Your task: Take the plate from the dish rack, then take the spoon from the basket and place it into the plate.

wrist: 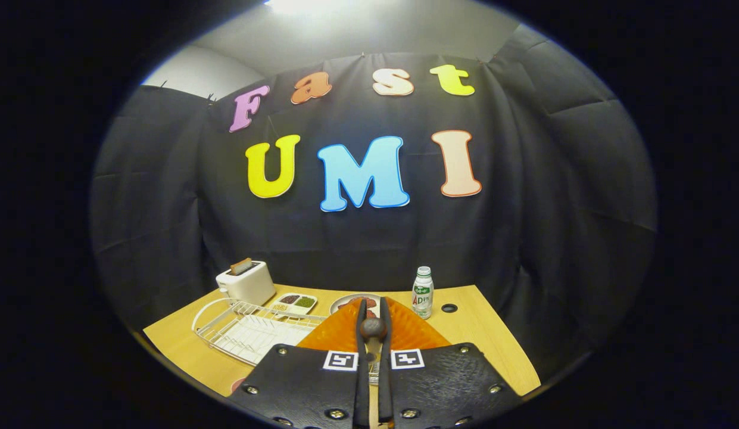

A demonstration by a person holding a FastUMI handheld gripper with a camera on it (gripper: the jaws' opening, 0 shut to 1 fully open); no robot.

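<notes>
The spoon is held between the gripper's two fingers: its round dark end shows in the narrow gap between them, with a pale wooden handle running back toward the gripper body. Both fingers are drawn nearly together and press on the spoon from either side, so the tongs are closed on it.

Directly beneath and just ahead of the fingers lies the plate, an orange, translucent, ribbed dish resting on the wooden table near its front edge. The spoon hangs over the plate's middle; whether it touches the plate I cannot tell.

Just beside the plate, toward the table's left edge, sits the white wire dish rack, lying flat with its slotted tray showing. Behind the rack, at the back left corner of the table, stands a white toaster with a slice of something brown poking from its slot. Next to the toaster, along the back edge, is a small white divided tray holding dark and green contents. Beyond the fingertips, also near the back edge, a round plate with reddish food is partly hidden by the fingers and the orange plate. To its right stands a small white bottle with a green label, upright, and just past it a dark round hole in the tabletop.
</notes>
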